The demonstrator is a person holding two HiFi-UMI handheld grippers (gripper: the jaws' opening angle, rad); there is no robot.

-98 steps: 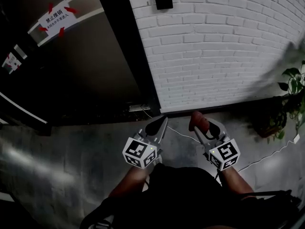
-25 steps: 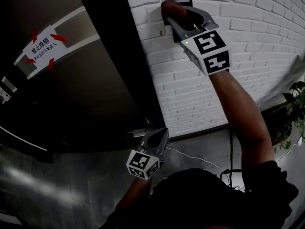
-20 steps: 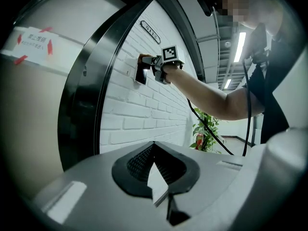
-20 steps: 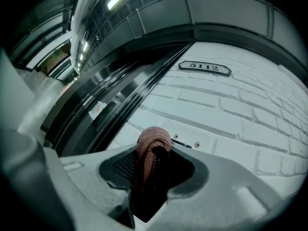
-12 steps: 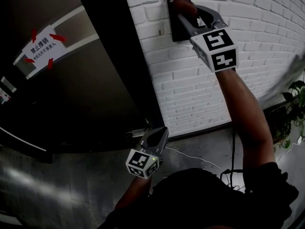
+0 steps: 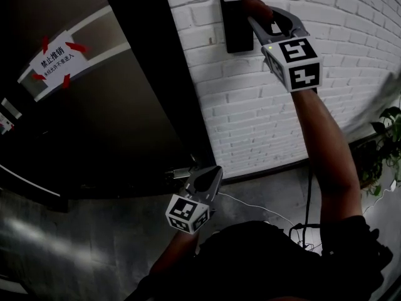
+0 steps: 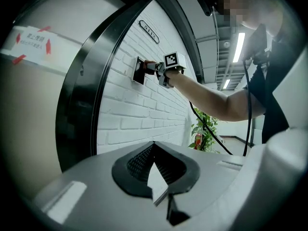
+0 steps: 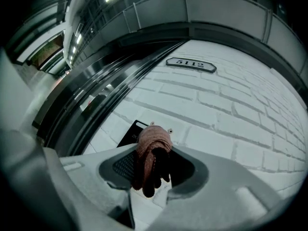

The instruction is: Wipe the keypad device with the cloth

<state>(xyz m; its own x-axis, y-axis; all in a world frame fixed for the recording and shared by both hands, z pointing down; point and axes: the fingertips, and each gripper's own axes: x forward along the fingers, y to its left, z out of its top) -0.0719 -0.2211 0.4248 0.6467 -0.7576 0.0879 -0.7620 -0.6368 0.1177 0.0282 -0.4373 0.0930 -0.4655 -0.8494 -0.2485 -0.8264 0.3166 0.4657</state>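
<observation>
— Cloth (image 8: 152, 146) first. Where is it sitting right now?

— I am holding it in the right claw (image 6: 258, 12). The two jaws are squeezing it tight, and a red-brown lump is poking out past the tips. Some of it is hanging down between the jaws.

— And the keypad (image 6: 235, 25)?

— It is the black box hanging on the white brick wall (image 6: 263, 124), just beside the dark door (image 6: 113, 130). I am reaching the right arm way up to it. The cloth is sitting at its top right corner, and in the head view the two are looking like they are touching. The rest of the black face is showing bare to the left and below.

— What is the left claw (image 6: 205, 175) doing?

— I am holding it low, close to the body and well apart from the keypad. Its jaws are pressing together with nothing between them. It is pointing toward the bottom of the door.

— Anything else showing?

— A white sign (image 6: 55, 59) with red tape at its corners is sticking on the door. A number plate (image 8: 191, 64) is sitting on the wall above the keypad. A green plant (image 6: 387, 144) is standing off to the right. A thin white cable (image 6: 250, 207) is lying on the floor (image 6: 75, 243) by the wall.
</observation>
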